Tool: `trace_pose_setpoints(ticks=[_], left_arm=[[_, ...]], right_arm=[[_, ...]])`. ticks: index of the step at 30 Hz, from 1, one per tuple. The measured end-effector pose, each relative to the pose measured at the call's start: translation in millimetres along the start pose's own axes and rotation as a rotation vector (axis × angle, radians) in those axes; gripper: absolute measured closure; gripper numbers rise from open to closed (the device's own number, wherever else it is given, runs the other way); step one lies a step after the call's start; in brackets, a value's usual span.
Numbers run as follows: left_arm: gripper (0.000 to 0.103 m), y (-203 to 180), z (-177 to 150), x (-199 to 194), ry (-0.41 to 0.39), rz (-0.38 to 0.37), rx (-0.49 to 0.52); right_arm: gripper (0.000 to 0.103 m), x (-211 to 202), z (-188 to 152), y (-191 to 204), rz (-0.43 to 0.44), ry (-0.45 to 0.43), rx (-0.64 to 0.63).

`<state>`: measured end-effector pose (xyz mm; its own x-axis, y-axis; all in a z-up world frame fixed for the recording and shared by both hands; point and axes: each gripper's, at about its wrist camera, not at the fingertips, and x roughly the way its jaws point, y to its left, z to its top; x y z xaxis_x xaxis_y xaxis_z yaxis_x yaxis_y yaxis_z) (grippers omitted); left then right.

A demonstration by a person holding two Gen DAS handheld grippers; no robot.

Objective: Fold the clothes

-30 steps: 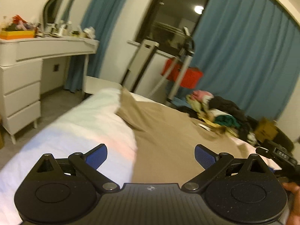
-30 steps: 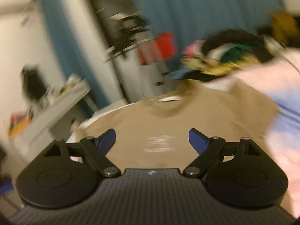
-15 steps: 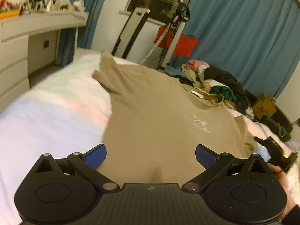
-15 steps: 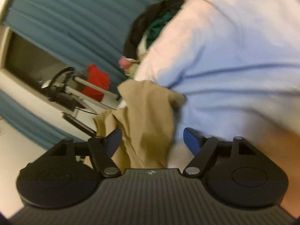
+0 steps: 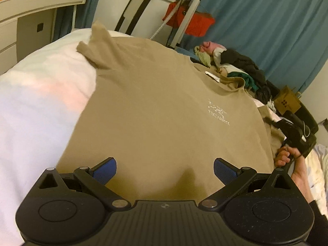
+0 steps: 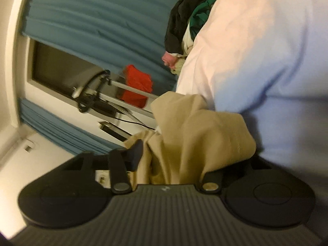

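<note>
A tan T-shirt (image 5: 160, 110) with a small white chest print lies spread face up on the white bed (image 5: 41, 102). My left gripper (image 5: 164, 170) is open just above the shirt's near hem, with cloth between its blue pads and nothing gripped. My right gripper (image 5: 295, 135) is at the shirt's right sleeve. In the right wrist view the bunched tan sleeve (image 6: 194, 135) fills the space between the jaws of my right gripper (image 6: 176, 160). The left finger (image 6: 134, 155) presses against the cloth. The right finger is hidden under it.
A pile of mixed clothes (image 5: 235, 67) lies at the bed's far right side. A white dresser (image 5: 30, 16) stands at the left. A stand with red fabric (image 5: 190, 20) and blue curtains (image 5: 266, 20) are behind the bed. A cardboard box (image 5: 287, 102) sits at the right.
My left gripper has moved forward and lower over the shirt's hem. My right gripper has swung to the right sleeve and its jaws have narrowed onto the cloth.
</note>
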<state>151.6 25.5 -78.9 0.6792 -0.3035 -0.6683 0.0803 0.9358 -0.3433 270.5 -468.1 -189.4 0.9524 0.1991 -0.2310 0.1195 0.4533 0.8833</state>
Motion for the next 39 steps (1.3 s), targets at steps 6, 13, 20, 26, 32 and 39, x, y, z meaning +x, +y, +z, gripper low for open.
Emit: trace_pose_setpoints(ticks=[6, 13, 20, 26, 32, 39], left_arm=[[0.001, -12.3, -2.6, 7.6, 0.0, 0.014, 0.065], [0.001, -19.2, -3.3, -2.0, -0.015, -0.007, 0.115], [0.001, -13.0, -0.7, -22.3, -0.057, -0.022, 0.112], [0.001, -11.3, 0.6, -45.2, -0.095, -0.048, 0.115], [0.001, -13.5, -12.6, -72.2, -0.081, -0.11, 0.13], [0.004, -33.5, -40.0, -104.7, -0.062, -0.174, 0.274]], right_arm=[[0.096, -34.0, 8.8, 25.4, 0.028, -0.283, -0.138], [0.093, -64.1, 24.3, 23.1, -0.221, -0.406, -0.179], [0.013, -63.6, 29.2, 25.0, -0.415, -0.286, -0.203], [0.014, -106.1, -3.7, 76.1, -0.473, -0.254, -0.38], [0.014, -186.5, -52.5, 118.3, -0.482, -0.192, -0.39], [0.014, -272.1, -108.5, 180.0, -0.377, -0.149, -0.471]])
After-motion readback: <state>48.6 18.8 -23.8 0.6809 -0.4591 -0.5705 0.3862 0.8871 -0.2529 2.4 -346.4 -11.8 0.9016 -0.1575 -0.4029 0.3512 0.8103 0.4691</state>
